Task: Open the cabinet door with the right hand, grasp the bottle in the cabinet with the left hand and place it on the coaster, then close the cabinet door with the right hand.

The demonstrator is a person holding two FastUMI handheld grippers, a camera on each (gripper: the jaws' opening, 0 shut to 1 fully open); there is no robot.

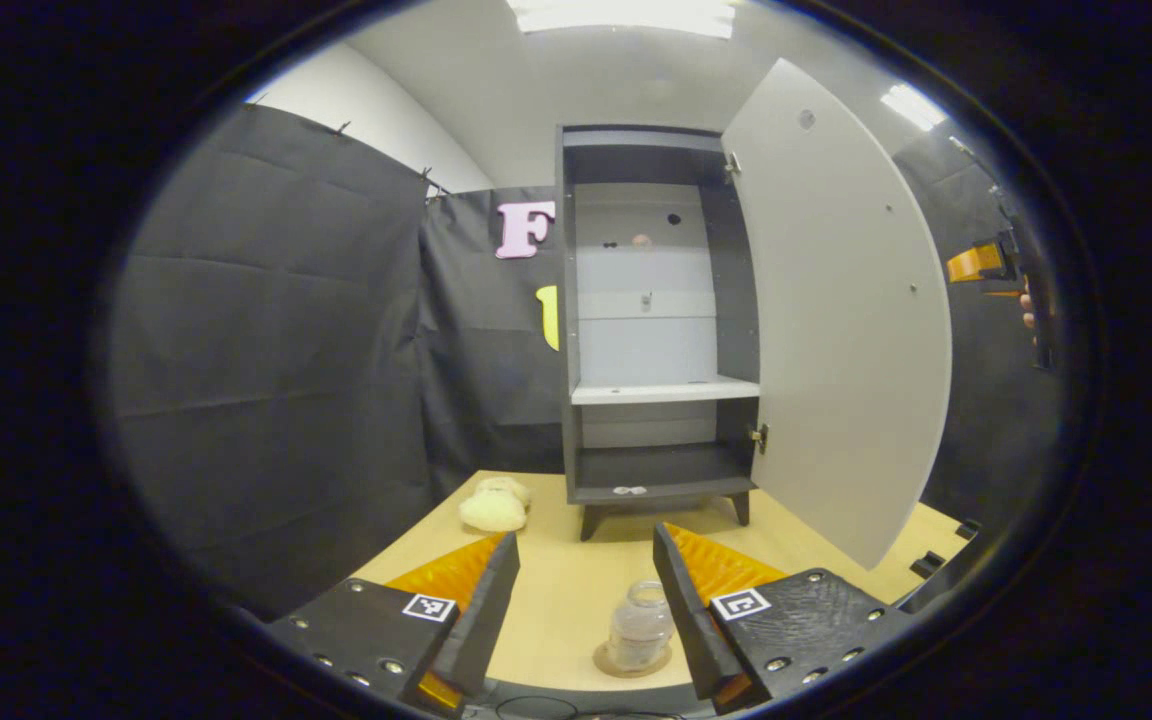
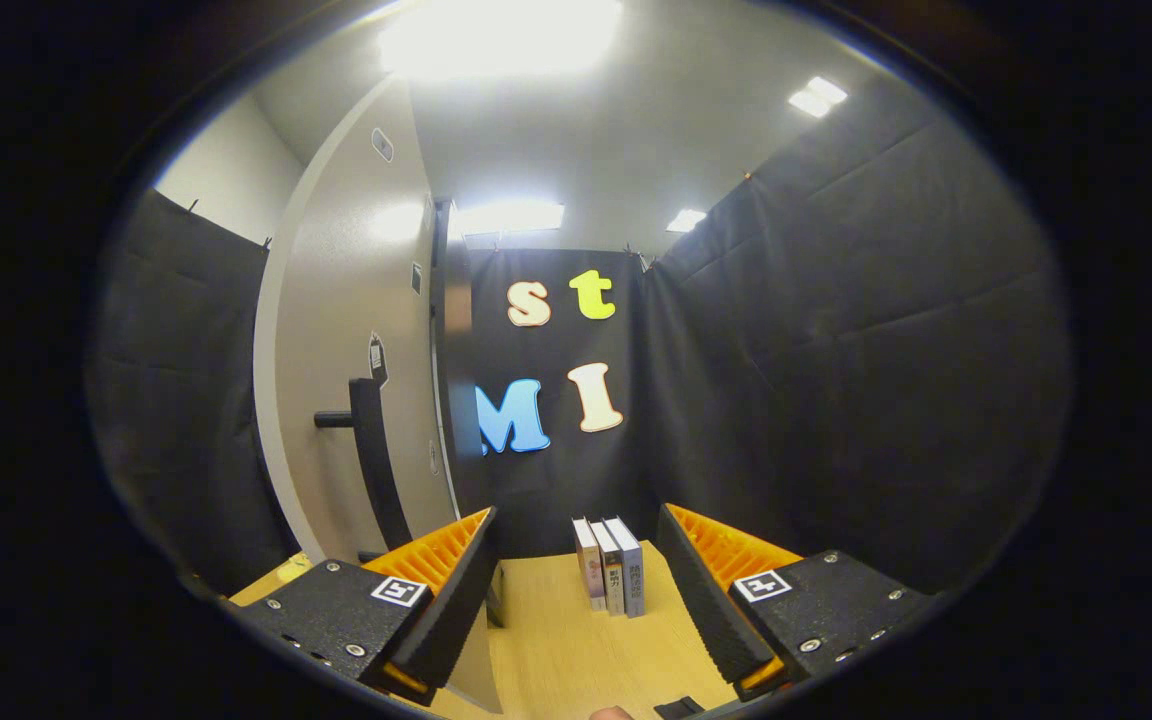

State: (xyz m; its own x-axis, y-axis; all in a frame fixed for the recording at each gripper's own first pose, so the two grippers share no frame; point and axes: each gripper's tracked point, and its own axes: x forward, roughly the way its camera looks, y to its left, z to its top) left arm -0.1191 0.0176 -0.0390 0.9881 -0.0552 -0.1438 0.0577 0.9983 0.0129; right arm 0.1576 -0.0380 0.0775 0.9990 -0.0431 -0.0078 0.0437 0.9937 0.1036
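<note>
Standing on coaster (image 1: 630, 662), bottle (image 1: 640, 625) between parted left tongs (image 1: 584, 590)

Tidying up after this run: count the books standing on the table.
3: slim upright books side by side on the light wooden table, near the black cloth wall, seen between the right claw's fingers. Others may be hidden.

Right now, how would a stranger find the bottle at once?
Start at the tall cabinet with its door open. Come forward over the wooden table toward the left gripper. The bottle is clear and stands on a round coaster, unlike the fluffy white thing nearby.
</note>
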